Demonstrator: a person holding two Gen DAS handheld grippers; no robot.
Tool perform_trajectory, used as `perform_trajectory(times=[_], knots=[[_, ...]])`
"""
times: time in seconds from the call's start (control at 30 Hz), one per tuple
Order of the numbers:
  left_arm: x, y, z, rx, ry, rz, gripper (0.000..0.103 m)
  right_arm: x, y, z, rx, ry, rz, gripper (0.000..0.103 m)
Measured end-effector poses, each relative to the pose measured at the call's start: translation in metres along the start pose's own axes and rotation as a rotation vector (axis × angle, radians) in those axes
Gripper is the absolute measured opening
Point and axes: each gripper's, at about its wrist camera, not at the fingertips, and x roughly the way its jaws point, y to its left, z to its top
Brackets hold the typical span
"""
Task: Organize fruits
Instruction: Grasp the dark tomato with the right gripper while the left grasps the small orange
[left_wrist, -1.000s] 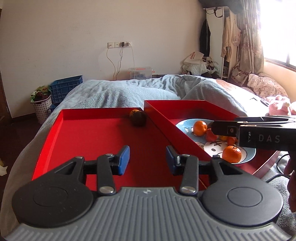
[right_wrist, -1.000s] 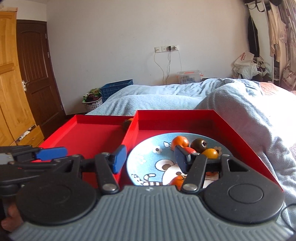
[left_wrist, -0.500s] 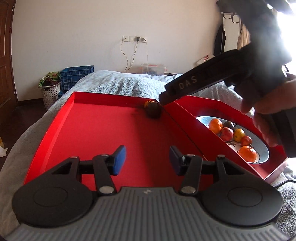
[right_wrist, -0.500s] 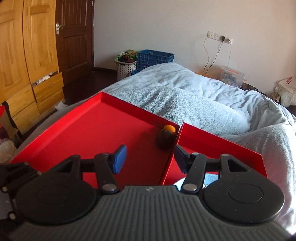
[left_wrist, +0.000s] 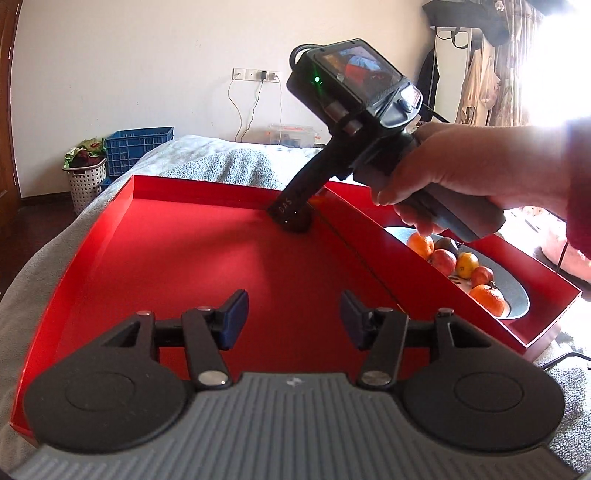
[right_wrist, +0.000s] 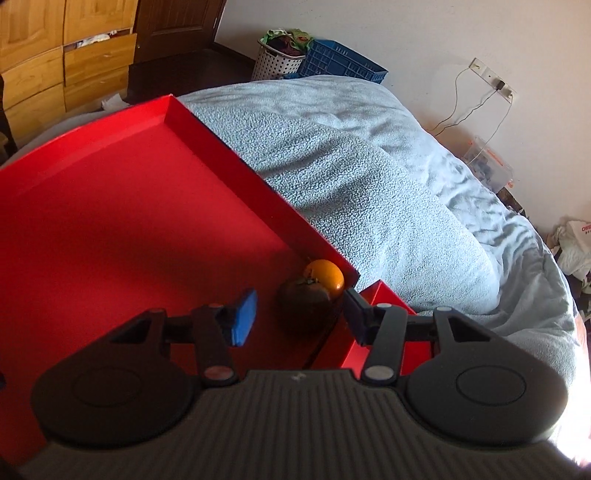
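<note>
Both gripper (right_wrist: 299, 314) fingers spread wide around dark fruit (right_wrist: 304, 297), untouched.

"DAS" in pale letters on the right gripper (left_wrist: 291, 218) finger's black side

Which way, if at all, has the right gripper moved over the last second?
Yes. The right gripper left the blue plate of fruit and swung left to the dark brown fruit in the large red tray's far corner.
</note>
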Motion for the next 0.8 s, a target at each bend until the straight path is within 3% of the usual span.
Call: perform_trajectory(times=[0.2,0.33,0.6,0.8], knots=[[0.001,0.002,0.0,-0.02,0.005,-0.01,0.062,0.013,0.02,-0.001,-0.189,0.032,-0.089,0.053],[0.001,0.003,0.0,-0.023,0.005,-0.009,0.062,0.017,0.021,-0.001,-0.232,0.04,-0.106,0.042],[0.0,0.007,-0.001,-0.038,0.01,-0.007,0.063,-0.005,0.014,-0.013,-0.087,-0.031,-0.061,0.041],[-0.006,0.021,0.009,-0.106,0.028,0.0,0.065,-0.059,0.008,-0.038,0.107,-0.134,0.019,0.041]])
